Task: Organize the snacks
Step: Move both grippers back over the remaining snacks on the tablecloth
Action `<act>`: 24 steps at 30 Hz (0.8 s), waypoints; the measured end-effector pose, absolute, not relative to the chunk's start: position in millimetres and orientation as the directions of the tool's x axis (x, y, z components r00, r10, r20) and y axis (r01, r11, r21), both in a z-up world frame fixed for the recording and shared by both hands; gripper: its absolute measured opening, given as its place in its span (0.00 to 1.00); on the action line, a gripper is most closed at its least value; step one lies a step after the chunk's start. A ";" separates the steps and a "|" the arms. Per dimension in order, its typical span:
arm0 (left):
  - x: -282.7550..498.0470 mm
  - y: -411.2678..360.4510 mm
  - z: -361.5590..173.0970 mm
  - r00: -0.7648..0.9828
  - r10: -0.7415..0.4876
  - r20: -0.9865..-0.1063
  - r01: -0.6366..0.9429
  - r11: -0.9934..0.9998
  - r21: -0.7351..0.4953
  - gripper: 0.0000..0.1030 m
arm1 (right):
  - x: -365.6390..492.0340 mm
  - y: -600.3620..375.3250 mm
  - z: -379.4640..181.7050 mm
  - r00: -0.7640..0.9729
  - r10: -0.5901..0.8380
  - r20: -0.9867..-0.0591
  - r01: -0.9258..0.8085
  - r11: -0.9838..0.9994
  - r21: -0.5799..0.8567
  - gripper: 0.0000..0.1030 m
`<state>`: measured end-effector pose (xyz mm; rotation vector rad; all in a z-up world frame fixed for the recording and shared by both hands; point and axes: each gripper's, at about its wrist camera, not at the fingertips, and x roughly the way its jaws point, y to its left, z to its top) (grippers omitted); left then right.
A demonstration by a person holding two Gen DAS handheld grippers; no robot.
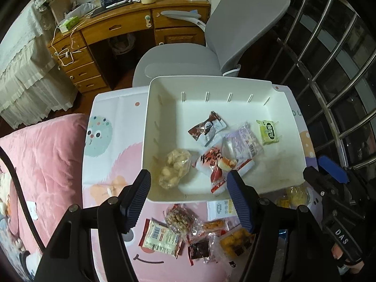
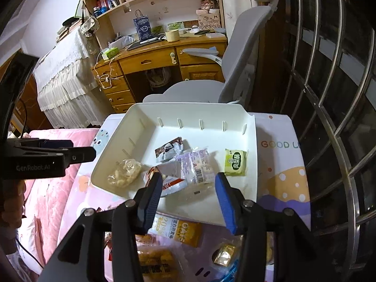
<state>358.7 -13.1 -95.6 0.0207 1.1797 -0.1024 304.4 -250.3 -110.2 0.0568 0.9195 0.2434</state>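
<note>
Black-fingered, the left gripper (image 1: 189,196) hangs wide open and empty above the near rim of the white bin (image 1: 164,87); the right gripper (image 2: 189,198) gapes empty too. Inside lie a green packet (image 1: 268,132), a purple pouch (image 1: 243,142), a red-and-white wrapper (image 1: 217,164) and a clear bag (image 1: 174,168). More snacks (image 1: 178,232) lie loose on the patterned table (image 1: 110,141) beside it.

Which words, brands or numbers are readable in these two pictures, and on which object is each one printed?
"GOOD L", cut off by the edge: printed table cover.
"GenRobot.AI": left gripper body.
"DAS": right gripper body.
"OAKS" and "20": yellow snack packet in front of the white bin.
"CHAGEE", faint: blue paper bag on the desk.
Print on the snack wrappers inside the bin: too small to read.
</note>
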 end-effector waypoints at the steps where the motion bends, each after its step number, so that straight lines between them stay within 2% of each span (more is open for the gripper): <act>1: 355.9 -12.6 -95.3 0.376 -0.067 -0.924 0.089 0.995 -0.037 0.64 | 303.7 -251.6 -110.3 0.578 0.234 -0.781 -0.180 0.971 0.158 0.47; 16: 290.9 23.1 -96.9 0.367 -0.047 -0.929 0.065 0.998 -0.025 0.65 | 261.8 -277.3 -119.3 0.524 0.189 -0.830 -0.079 0.982 0.173 0.52; 24: 248.5 60.0 -91.5 0.376 -0.084 -0.923 0.094 0.994 -0.052 0.66 | 221.6 -269.7 -118.4 0.510 0.159 -0.845 0.003 0.982 0.186 0.54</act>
